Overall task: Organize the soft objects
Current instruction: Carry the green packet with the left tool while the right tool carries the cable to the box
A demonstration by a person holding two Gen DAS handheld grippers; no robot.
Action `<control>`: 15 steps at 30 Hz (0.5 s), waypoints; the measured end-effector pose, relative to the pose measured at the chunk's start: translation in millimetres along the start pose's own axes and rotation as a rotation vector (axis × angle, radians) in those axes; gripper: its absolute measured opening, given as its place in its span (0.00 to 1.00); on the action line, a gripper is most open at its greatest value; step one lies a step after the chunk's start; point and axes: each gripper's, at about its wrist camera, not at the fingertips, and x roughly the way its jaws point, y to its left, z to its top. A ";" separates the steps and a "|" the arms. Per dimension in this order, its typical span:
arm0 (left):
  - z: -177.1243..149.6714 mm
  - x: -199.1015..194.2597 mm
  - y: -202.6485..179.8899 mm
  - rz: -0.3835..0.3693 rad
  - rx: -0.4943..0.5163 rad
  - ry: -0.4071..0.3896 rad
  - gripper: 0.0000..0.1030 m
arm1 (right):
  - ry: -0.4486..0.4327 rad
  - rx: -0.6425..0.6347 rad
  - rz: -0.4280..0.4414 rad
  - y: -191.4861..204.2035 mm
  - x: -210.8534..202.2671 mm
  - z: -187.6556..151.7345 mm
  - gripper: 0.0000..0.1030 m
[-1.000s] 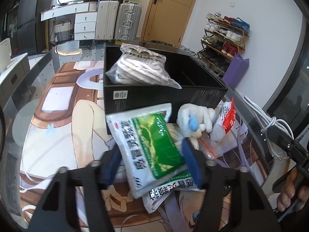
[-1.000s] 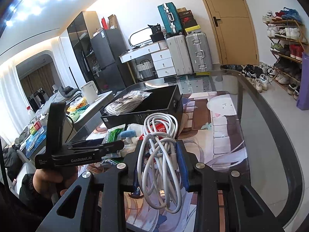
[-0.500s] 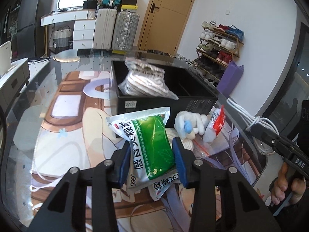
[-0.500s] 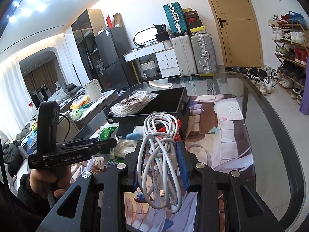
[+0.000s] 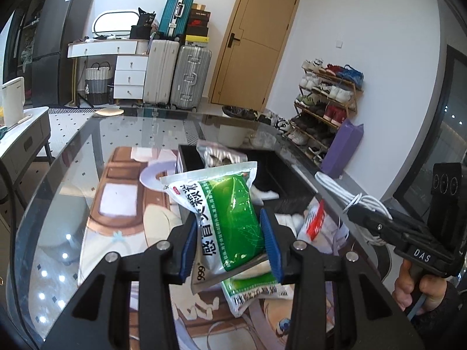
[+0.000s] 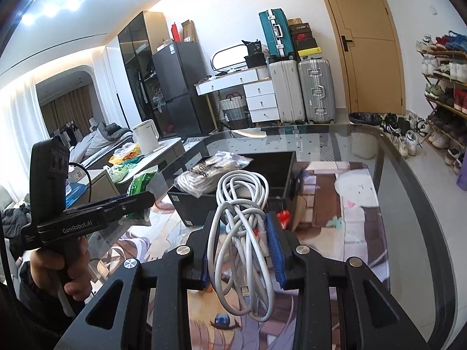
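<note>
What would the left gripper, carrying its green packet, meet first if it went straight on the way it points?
Probably the black box. The left gripper, shut on the green packet, aims over the table at the box, where a clear bag already lies. Depth is unclear, so it might pass over the near rim.

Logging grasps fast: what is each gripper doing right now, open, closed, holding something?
Left gripper: closed on the green medicine sachet.
Right gripper: closed on the coiled white cable.

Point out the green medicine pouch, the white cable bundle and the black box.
green medicine pouch (image 5: 230, 221), left wrist view, green front panel.
white cable bundle (image 6: 242, 233), right wrist view, knotted middle.
black box (image 6: 201, 204), right wrist view, near wall.
</note>
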 end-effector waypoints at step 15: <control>44.3 28.4 -0.4 0.018 0.040 -0.050 0.39 | -0.027 -0.054 0.012 -4.1 35.1 42.0 0.31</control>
